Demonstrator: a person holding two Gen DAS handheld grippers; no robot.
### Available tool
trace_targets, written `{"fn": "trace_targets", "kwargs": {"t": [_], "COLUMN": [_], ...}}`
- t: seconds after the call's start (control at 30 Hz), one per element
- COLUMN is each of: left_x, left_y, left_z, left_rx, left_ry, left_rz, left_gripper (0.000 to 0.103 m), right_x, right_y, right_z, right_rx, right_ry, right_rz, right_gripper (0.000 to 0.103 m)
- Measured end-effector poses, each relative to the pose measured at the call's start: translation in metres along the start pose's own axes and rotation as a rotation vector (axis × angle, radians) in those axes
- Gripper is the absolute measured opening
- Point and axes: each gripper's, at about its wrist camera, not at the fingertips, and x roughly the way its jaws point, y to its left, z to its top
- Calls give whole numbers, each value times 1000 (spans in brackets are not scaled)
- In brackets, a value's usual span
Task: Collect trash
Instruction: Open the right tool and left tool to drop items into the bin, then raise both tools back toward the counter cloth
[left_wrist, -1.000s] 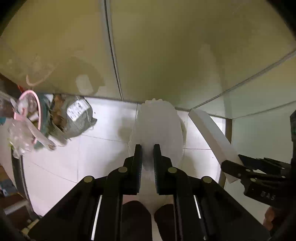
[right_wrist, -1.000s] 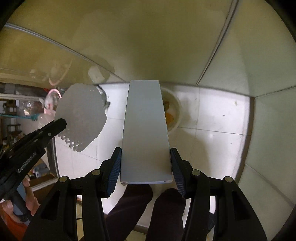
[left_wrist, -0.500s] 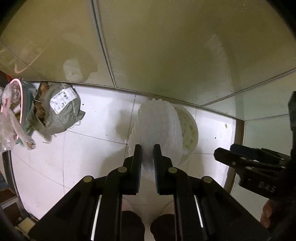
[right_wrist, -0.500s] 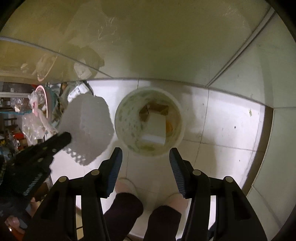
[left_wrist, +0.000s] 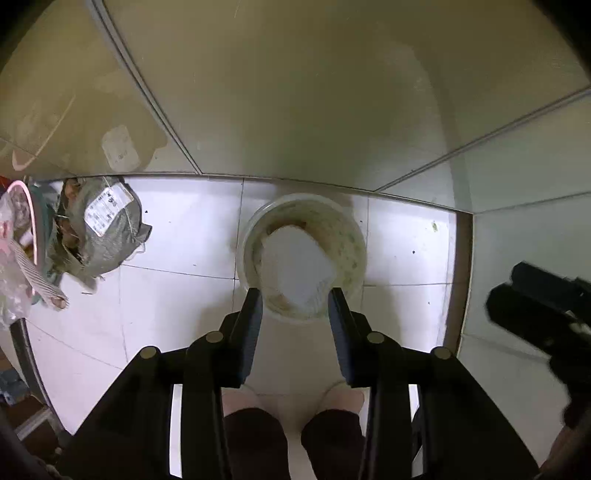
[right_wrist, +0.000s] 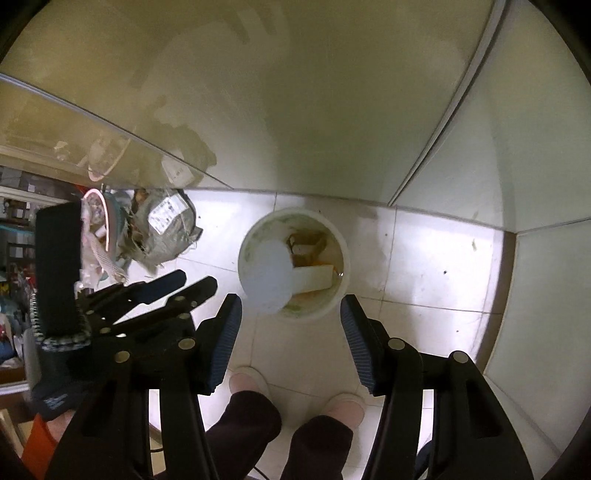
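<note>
Setting: two views look down at a white tiled floor by a pale wall, with the person's slippered feet at the bottom edge.
Bin: a round, stained white bin stands on the floor against the wall, straight below both grippers.
Trash: a white foam sheet with a scalloped edge lies tilted in the bin's mouth, covering most of the opening. In the right view it shows as a pale disc over a white box and brownish scraps deeper inside.
Left gripper: the left gripper points down over the bin's near rim; its jaws are opening, with nothing between the pads.
Right gripper: the right gripper hangs over the bin too, jaws opening to a middling gap, empty.
Clutter: a grey sack with a printed label sits left of the bin, well apart, beside a plastic bag and a pink ring.
Risk: the sheet seems only propped across the opening, not sunk in, so it may tip over the rim if knocked or if more is dropped on top.
Risk two: the grippers hang near each other, so they could clash.
</note>
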Motion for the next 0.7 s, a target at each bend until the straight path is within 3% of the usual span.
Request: {"fn": "trace_targets", "kwargs": {"t": [0.27, 0.53, 0.7], "left_x": [-124, -317, -422], "left_y": [-12, -21, -26], "left_z": [-11, -21, -27], "left_rx": [47, 92, 114], "left_ry": [-79, -263, -390], "left_rz": [12, -8, -42], "left_gripper": [36, 36, 36], "right_x": [-100, -242, -339], "right_y": [32, 82, 122], "right_z": [0, -5, -17], "right_rx": [5, -11, -17], "right_ry": [-90, -240, -390], "right_rz": [5, 8, 9], "right_gripper": [52, 52, 52]}}
